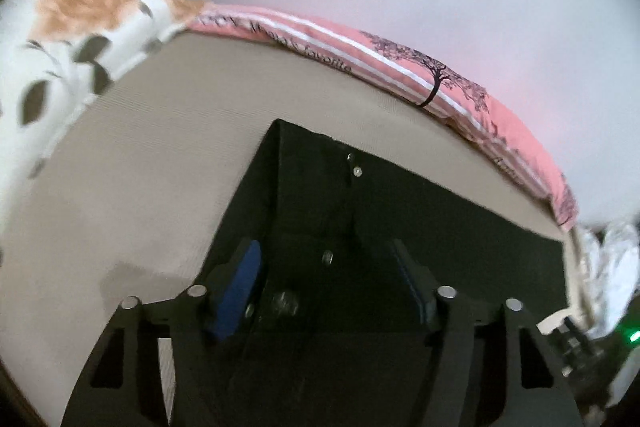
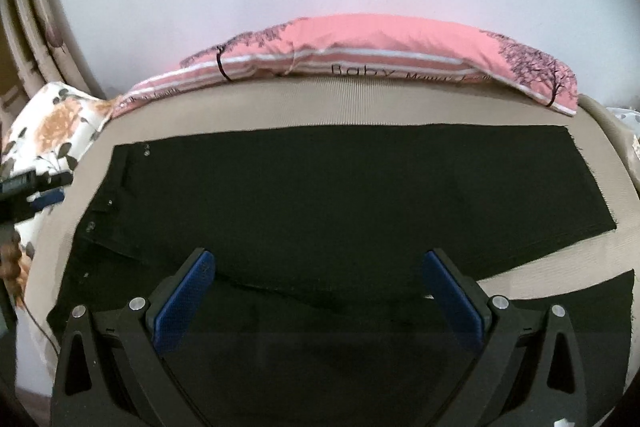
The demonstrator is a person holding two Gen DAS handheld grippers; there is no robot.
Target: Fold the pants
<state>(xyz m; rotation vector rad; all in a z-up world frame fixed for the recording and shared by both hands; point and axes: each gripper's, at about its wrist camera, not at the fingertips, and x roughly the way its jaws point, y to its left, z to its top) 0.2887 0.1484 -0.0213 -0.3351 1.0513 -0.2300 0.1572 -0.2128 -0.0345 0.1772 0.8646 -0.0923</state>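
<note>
One pair of black pants [image 2: 320, 195] lies flat on a beige ribbed bed surface [image 2: 256, 107], waistband toward the left of the right wrist view and the two legs running off to the right, where they part and show a wedge of beige between them. Small metal rivets and a button dot the waist end; in the left wrist view the fly and a few of these studs show on the pants [image 1: 400, 211] just ahead of the tool.

Two tools are in view. The left tool [image 1: 328, 275] hangs over the waist end with its two blue pads partly apart, the jaws neither wide nor closed; the cloth lies below and between them, and the pads do not appear to press on it. The right tool [image 2: 320, 291] stands with its two blue pads spread wide over the near leg, nothing pinched between them. The left tool also shows as a dark shape at the left edge of the right wrist view.

Along the far edge of the bed lies one long pink pillow [image 2: 380, 43] with white stripes and black tree prints; its writing reads "Baby", followed by script too blurred to make out there, and in the left wrist view the pink pillow [image 1: 400, 67] shows the word "favorite". One white pillow with orange flowers and grey leaves [image 1: 80, 27] sits at the left corner.
</note>
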